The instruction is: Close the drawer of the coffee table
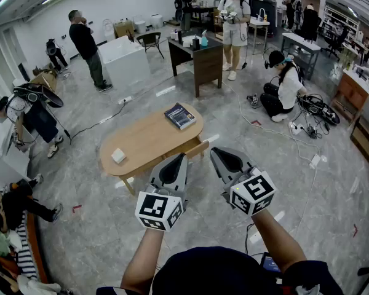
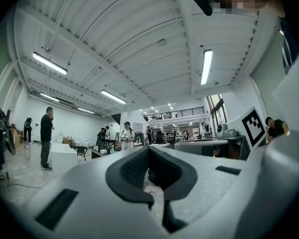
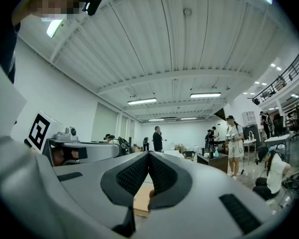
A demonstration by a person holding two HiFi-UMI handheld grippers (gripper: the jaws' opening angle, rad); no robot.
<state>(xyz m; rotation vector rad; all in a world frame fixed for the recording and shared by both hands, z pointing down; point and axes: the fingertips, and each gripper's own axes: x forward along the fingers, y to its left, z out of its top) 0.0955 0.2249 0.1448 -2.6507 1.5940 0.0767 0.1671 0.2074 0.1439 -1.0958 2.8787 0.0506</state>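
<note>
Oval bench [image 1: 149, 141] of pale smooth wood, middle of the head view, on glossy grey marbled floor [image 1: 98, 226]. Open drawer [image 1: 197, 149] of the same wood jutting from the bench's lower right edge. On top: dark blue book [image 1: 180, 116] toward the upper right, small white block [image 1: 118, 156] toward the lower left. Just below the drawer, left gripper [image 1: 180, 160] and right gripper [image 1: 216, 153], grey with ribbed black pads [image 3: 134, 176], both closed on nothing; contact with the drawer unclear.

An oval wooden bench [image 1: 144, 141] stands on the grey floor [image 1: 80, 165]; a dark book [image 1: 180, 116] lies near its right end; a small white block [image 1: 118, 156] lies near the left; its drawer [image 1: 197, 149] juts out.
</note>
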